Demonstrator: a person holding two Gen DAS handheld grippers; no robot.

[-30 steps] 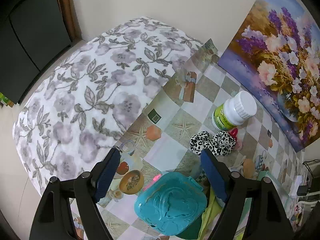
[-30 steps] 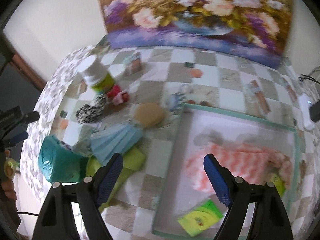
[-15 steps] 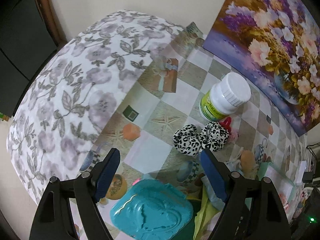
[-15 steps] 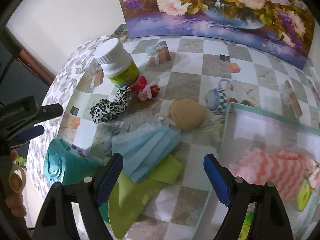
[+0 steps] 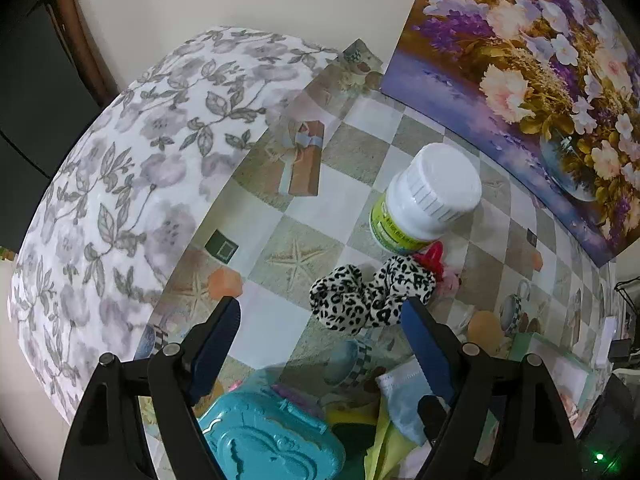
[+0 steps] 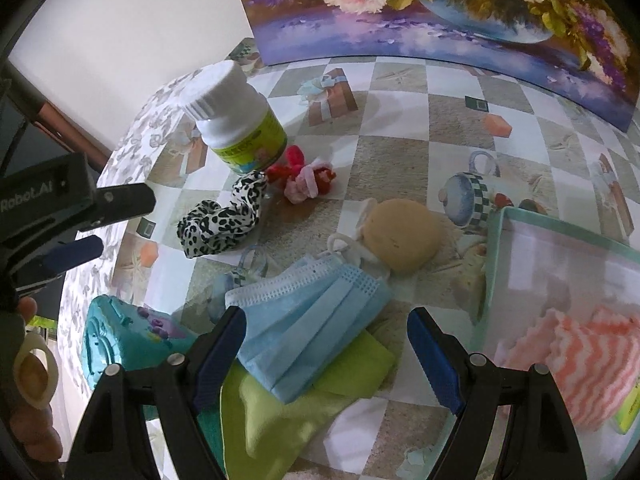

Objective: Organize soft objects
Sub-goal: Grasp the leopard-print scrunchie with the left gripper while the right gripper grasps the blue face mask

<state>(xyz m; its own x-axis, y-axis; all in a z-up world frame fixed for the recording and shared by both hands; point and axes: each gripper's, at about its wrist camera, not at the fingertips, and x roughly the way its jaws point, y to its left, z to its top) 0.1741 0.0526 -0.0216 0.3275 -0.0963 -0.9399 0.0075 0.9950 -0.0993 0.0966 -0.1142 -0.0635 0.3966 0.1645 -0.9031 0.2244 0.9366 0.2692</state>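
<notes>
Two hand-held grippers poised over a checkered table strewn with soft things. Left hand-held gripper, jaws apart and empty, hanging above a leopard scrunchie just beside a white-capped bottle toward the table's back edge. Right hand-held gripper, jaws likewise apart and empty, aimed down at a blue mask lying across a green cloth near the front edge. Close by: a red-and-pink scrunchie touching the bottle's base, a tan puff against the mask's loops, a teal case at the left edge. To the right, a tray already holding a pink-and-white cloth.

Risks, judged from here: a grab at the mask likely to pinch the green cloth beneath and drag both; loops apt to snag the puff; a low reach for the leopard scrunchie liable to knock the bottle over; both grippers working close enough to collide.
</notes>
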